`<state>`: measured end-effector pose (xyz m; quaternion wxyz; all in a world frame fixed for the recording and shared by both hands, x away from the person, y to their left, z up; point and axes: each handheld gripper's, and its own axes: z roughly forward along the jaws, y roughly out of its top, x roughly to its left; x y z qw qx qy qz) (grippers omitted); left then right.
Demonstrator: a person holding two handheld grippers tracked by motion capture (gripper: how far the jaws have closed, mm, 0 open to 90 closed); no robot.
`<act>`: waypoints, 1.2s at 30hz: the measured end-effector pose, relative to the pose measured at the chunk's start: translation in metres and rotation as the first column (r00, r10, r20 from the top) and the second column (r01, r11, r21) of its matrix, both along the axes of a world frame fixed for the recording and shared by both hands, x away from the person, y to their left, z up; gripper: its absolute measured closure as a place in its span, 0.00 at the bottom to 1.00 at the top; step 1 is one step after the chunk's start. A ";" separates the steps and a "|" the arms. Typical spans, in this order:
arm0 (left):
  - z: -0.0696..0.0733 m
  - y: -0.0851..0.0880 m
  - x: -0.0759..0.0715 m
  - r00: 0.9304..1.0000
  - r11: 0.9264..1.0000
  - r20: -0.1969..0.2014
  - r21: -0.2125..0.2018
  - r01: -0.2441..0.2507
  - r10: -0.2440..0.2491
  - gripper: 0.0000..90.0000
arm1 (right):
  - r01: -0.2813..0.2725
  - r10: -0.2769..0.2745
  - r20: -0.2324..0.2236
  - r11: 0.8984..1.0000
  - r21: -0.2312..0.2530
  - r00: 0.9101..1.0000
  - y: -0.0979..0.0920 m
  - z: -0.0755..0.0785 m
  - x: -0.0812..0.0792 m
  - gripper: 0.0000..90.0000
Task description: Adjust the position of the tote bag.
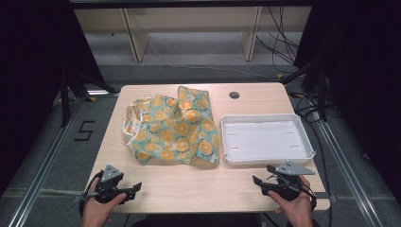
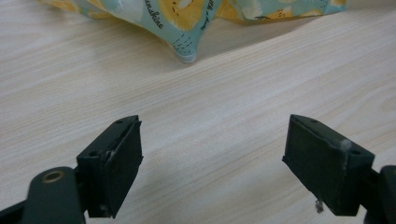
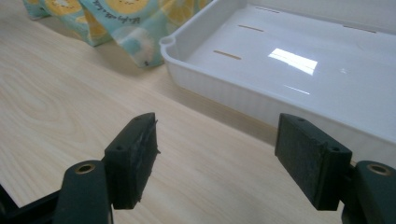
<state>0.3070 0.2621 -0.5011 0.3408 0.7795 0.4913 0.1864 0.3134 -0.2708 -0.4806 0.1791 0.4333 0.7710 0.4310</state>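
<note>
Wooden counter: the crumpled patterned cloth lies at centre, touching an empty white tray toward the right edge. Left tool and right tool released at the near edge; apparently nothing begun.

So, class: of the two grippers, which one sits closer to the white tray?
The right gripper: it rests just below the white tray. The left gripper sits at the table's opposite corner, below the patterned cloth.
</note>
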 end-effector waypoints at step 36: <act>0.003 -0.004 0.009 1.000 1.000 0.005 -0.020 -0.013 0.013 0.20 | -0.001 0.001 0.010 1.000 -0.002 1.000 -0.003 -0.003 0.003 0.34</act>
